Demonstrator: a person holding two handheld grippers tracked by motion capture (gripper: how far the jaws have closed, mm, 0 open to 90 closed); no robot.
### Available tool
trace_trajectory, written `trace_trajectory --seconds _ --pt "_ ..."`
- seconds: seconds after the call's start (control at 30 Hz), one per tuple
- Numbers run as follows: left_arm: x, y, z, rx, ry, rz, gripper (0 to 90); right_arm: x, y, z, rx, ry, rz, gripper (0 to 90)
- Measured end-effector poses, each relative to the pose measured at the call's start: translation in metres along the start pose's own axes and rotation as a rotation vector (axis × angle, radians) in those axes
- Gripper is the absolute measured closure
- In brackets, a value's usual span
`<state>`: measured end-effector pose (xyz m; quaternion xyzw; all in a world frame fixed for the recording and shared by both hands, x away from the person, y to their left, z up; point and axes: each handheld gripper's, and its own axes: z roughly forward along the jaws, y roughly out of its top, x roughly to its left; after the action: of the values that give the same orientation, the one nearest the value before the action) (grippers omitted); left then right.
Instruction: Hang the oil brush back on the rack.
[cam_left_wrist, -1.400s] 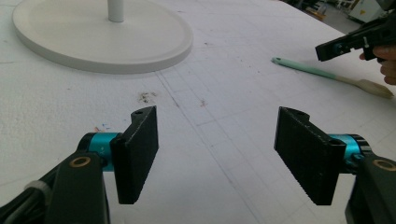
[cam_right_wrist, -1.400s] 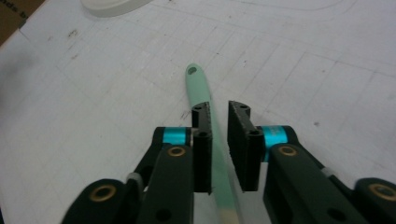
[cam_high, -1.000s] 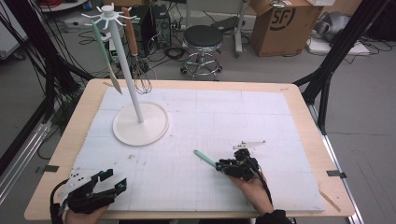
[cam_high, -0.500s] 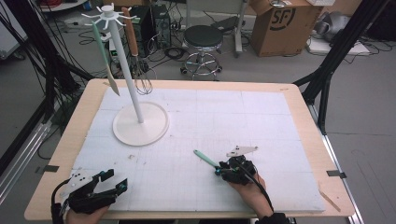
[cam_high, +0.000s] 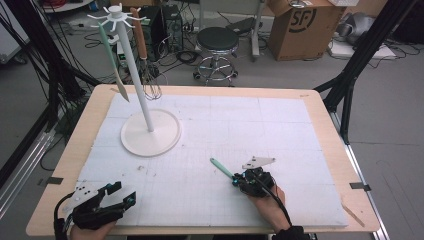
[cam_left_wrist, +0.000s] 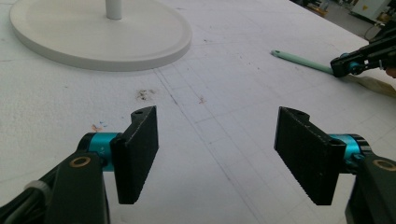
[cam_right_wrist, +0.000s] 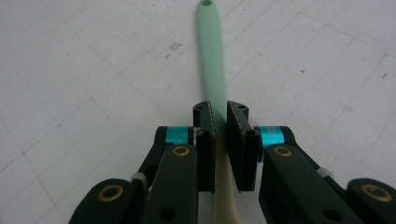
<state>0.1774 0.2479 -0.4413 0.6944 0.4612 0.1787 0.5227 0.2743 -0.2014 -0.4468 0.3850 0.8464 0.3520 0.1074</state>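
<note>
The spatula (cam_right_wrist: 211, 56) runs under the right gripper (cam_right_wrist: 219, 122) — its cream blade leaves the frame's bottom edge. The stand (cam_left_wrist: 100, 35) is cropped at the top.

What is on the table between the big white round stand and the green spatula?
Nothing: in the high view, bare white mat separates the stand's base from the green spatula.

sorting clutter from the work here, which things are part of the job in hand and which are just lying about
In the job:
- green-handled utensil, flat on the mat, jaws closed on its handle
- right gripper, its jaws have just been closing
- white hanging stand, probably its destination

Lying about:
- left gripper, open, nothing between its jaws
- whisk on the stand
- stool
- cardboard box
</note>
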Motion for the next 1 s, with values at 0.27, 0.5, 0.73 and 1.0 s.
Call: trace_trajectory --seconds 0.27,0.5,0.73,1.0 --pt "0.001 0.000 0.000 -0.001 0.002 -0.003 31.1 -0.003 0.019 -0.011 -0.180 0.185 0.125 82.5" --pt "0.001 0.000 -0.002 -0.007 0.001 -0.006 31.0 0.003 0.051 -0.018 -0.349 0.365 0.165 82.4" --pt "0.002 -0.001 -0.003 -0.008 0.003 -0.005 31.1 0.010 0.078 -0.024 -0.501 0.475 0.156 82.4" --pt "0.003 -0.001 -0.004 -0.007 0.009 -0.011 30.7 0.013 0.113 -0.036 -0.611 0.553 0.162 82.4"
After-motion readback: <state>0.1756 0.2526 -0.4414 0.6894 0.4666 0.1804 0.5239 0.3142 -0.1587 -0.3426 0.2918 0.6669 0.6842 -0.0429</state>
